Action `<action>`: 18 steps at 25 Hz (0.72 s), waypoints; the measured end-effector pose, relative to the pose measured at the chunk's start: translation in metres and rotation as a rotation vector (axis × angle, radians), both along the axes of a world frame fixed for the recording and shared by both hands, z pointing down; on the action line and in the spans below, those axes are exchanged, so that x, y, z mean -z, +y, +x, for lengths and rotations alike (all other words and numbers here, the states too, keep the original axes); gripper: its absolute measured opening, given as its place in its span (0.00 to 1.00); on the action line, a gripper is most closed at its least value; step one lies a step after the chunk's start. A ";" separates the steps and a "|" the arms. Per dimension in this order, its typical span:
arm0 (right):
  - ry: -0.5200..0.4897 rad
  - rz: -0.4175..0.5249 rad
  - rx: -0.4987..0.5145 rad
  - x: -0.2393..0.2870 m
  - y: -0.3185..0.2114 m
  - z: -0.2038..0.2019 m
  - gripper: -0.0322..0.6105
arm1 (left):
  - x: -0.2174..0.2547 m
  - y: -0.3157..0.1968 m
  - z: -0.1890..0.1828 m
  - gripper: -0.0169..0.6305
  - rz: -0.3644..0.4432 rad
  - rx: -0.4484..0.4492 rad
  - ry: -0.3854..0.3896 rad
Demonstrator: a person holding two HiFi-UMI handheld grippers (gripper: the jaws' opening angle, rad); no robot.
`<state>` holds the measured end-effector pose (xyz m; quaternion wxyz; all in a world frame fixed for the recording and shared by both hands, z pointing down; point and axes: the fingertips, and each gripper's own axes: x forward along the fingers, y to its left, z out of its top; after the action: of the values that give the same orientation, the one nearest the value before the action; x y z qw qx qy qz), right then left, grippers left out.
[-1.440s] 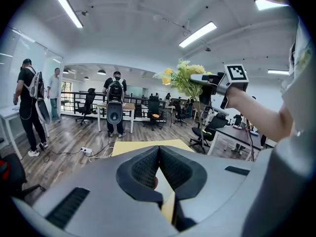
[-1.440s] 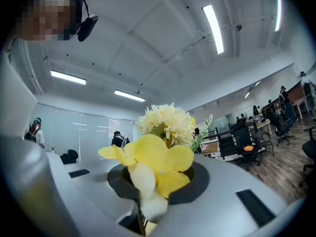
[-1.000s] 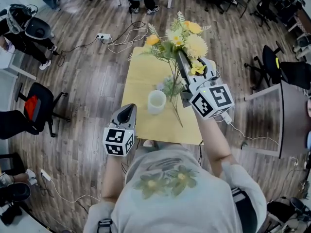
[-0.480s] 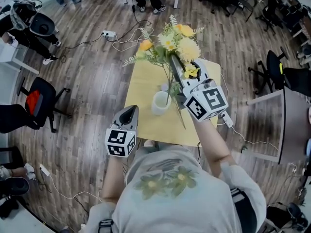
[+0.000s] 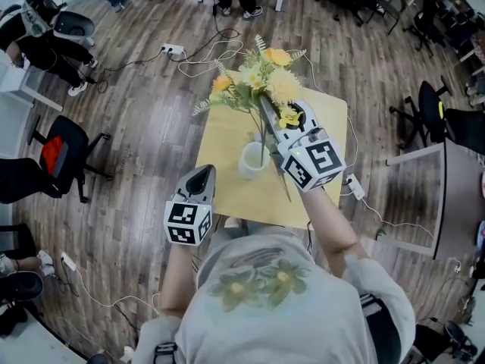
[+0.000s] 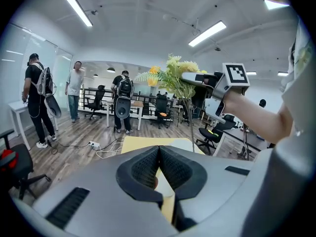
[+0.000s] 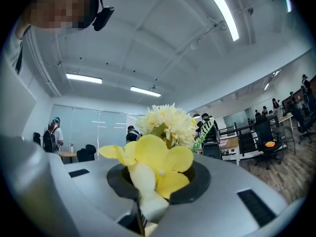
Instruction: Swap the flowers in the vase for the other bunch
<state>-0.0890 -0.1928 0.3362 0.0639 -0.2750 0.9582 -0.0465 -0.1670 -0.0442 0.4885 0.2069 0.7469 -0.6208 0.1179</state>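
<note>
Yellow flower bunch point(image 5: 261, 78) held in the air over the white vase point(image 5: 254, 160), with the right gripper point(image 5: 267, 112) clamped on its stems.

Vase stands upright near the middle of the yellow table point(image 5: 223, 131). The blooms fan out over the table's far edge and thin stems hang down across the vase mouth; I cannot tell whether any stem end is inside. Right gripper view: jaws nearly closed, pinching the stems, with one yellow bloom point(image 7: 158, 157) lying right over the gap. Left gripper point(image 5: 201, 177) hangs at the table's near edge, left of the vase and apart from it, its jaws pressed together with nothing between them. Wood floor point(image 5: 144, 112) all round, with a loose cable point(image 5: 197, 55) beyond the table.
</note>
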 end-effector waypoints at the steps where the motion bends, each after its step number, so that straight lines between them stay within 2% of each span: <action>1: 0.004 -0.007 0.002 -0.004 0.000 0.001 0.21 | 0.000 -0.001 0.001 0.05 -0.001 -0.001 0.001; 18: 0.095 -0.057 0.042 -0.043 0.016 0.006 0.26 | -0.006 -0.005 0.009 0.05 -0.005 -0.028 0.004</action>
<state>-0.0832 -0.1767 0.3796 0.0092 -0.2585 0.9640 -0.0620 -0.1582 -0.0491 0.4943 0.2083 0.7554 -0.6094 0.1207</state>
